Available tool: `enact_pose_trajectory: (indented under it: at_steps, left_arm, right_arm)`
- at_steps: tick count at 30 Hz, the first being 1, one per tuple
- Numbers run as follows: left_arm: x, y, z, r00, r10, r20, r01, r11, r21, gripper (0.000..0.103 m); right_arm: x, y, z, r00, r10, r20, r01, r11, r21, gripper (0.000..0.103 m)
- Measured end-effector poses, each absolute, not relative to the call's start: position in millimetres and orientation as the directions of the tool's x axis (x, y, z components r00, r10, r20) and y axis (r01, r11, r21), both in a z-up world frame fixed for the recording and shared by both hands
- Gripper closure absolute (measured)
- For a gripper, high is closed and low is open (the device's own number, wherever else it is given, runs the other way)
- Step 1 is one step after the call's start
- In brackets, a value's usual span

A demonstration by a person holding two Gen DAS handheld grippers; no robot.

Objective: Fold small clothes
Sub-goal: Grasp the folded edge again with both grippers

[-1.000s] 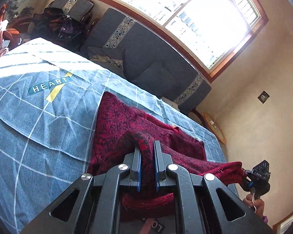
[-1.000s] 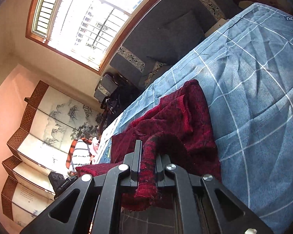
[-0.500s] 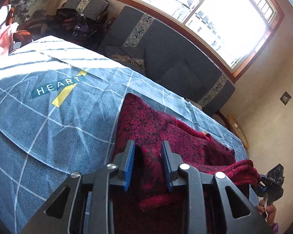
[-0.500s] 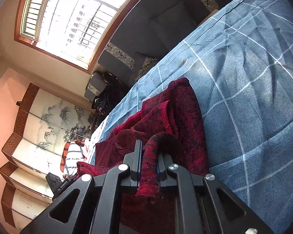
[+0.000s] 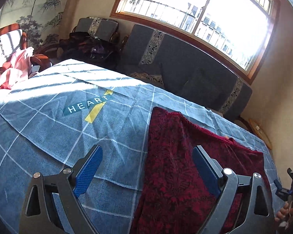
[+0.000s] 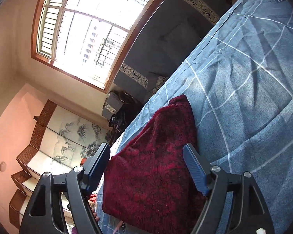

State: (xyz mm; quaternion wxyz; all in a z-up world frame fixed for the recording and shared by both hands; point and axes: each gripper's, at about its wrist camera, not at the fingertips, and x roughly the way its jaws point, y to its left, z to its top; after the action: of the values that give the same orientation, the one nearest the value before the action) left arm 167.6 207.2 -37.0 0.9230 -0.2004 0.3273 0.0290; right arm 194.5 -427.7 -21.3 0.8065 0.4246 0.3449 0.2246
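Both grippers have let go | left gripper (image 5: 146, 167), right gripper (image 6: 146, 163) spread wide, empty | red garment (image 5: 171, 171) flat on blue sheet (image 5: 58, 136), bare cloth either side.

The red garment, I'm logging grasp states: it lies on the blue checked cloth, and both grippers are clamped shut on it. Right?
Not quite. The red garment does lie on the blue checked cloth, but both wrist views show the left gripper and right gripper open, jaws spread wide, holding nothing.
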Motion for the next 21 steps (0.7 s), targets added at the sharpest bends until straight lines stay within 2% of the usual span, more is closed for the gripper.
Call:
enact_pose_trajectory:
  at_steps: [6, 10, 11, 13, 14, 17, 19, 21]
  left_arm:
    - [168.0, 192.6, -63.1, 0.702, -0.148, -0.697, -0.085, 0.954, -0.289, 0.010]
    - [169.2, 187.6, -77.3, 0.646, -0.231, -0.728, -0.020, 0.947, -0.319, 0.010]
    - [168.4, 186.8, -79.5, 0.639, -0.227, -0.735, -0.020, 0.950, -0.311, 0.010]
    - [165.6, 187.8, -83.1, 0.634, -0.254, -0.731, -0.008, 0.942, -0.334, 0.011]
    - [163.8, 188.8, -84.5, 0.631, -0.277, -0.724, 0.000, 0.934, -0.357, 0.012]
    - [157.1, 191.9, -86.2, 0.636, -0.340, -0.693, 0.030, 0.908, -0.418, 0.031]
    - [154.2, 192.3, -87.4, 0.623, -0.379, -0.684, 0.050, 0.892, -0.448, 0.054]
    - [152.3, 190.1, -88.2, 0.618, -0.353, -0.702, 0.044, 0.907, -0.418, 0.063]
  right_arm:
    - [175.8, -412.8, -38.4, 0.607, 0.646, -0.463, -0.073, 0.626, 0.777, 0.027]
    - [174.2, -407.5, -46.3, 0.605, 0.624, -0.495, -0.058, 0.654, 0.754, 0.029]
    - [174.1, -404.9, -46.2, 0.609, 0.608, -0.509, -0.056, 0.673, 0.738, 0.031]
    - [173.6, -396.5, -46.1, 0.607, 0.582, -0.540, -0.065, 0.714, 0.697, 0.049]
    - [173.6, -391.7, -47.2, 0.599, 0.577, -0.555, -0.069, 0.728, 0.682, 0.053]
    - [171.3, -380.4, -50.9, 0.581, 0.568, -0.583, -0.089, 0.756, 0.648, 0.058]
    - [170.0, -374.2, -49.8, 0.577, 0.561, -0.593, -0.108, 0.772, 0.626, 0.062]
    - [171.9, -372.0, -47.6, 0.582, 0.558, -0.592, -0.125, 0.780, 0.613, 0.063]
